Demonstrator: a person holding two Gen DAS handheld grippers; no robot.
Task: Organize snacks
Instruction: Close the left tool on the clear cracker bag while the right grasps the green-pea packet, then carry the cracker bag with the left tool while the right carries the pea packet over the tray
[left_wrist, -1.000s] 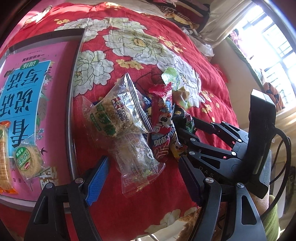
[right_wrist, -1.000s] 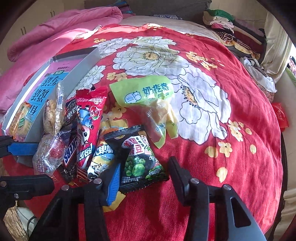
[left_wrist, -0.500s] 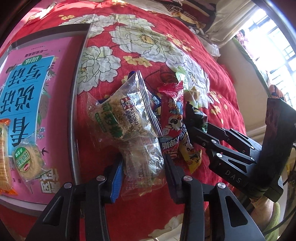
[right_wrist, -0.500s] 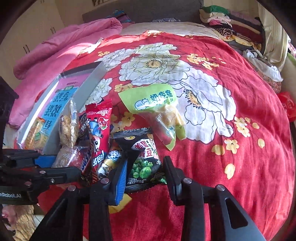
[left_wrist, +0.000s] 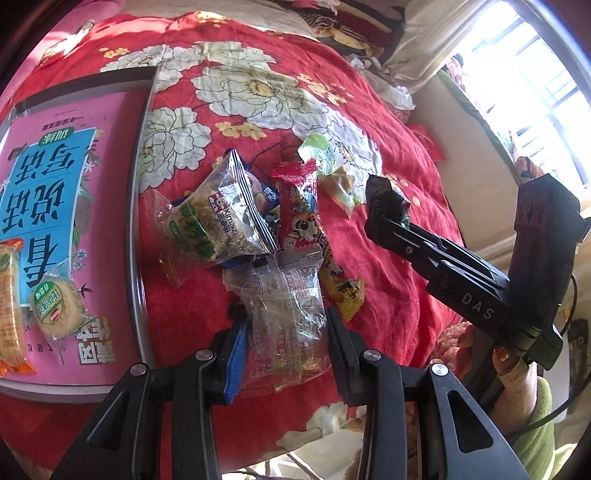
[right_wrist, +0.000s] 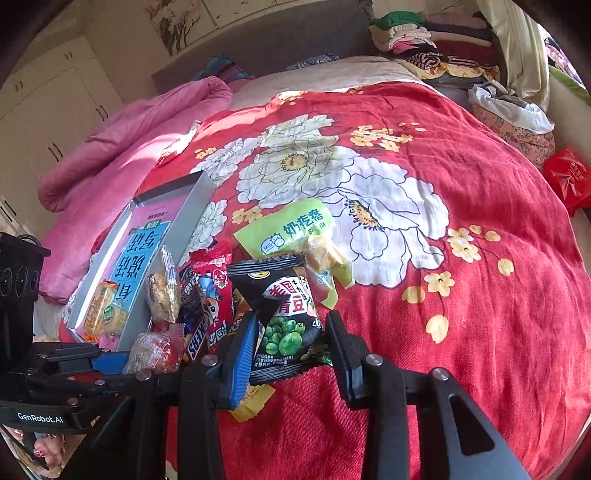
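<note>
A pile of snack packets lies on the red floral bedspread. My left gripper (left_wrist: 286, 334) is shut on a clear plastic snack packet (left_wrist: 286, 314) at the pile's near end. A clear Ximaizi cereal packet (left_wrist: 218, 221) and a red cartoon packet (left_wrist: 299, 206) lie just beyond it. My right gripper (right_wrist: 291, 341) is shut on a black green-pea packet (right_wrist: 286, 314), lifted off the bedspread; it shows in the left wrist view (left_wrist: 386, 201) too. A grey tray (left_wrist: 135, 236) lined with a pink book holds a round cracker pack (left_wrist: 57, 304) and an orange pack (left_wrist: 9, 295).
A light green milk snack bag (right_wrist: 291, 227) lies beyond the pea packet. A yellow packet (left_wrist: 341, 291) sits right of the clear one. A pink quilt (right_wrist: 122, 144) lies left, folded clothes (right_wrist: 424, 40) at the back, a red bag (right_wrist: 567, 177) at the right edge.
Both grippers closed from open onto their packets: the left on the clear packet, the right on the green-pea packet. The right one rose, lifting its packet.
</note>
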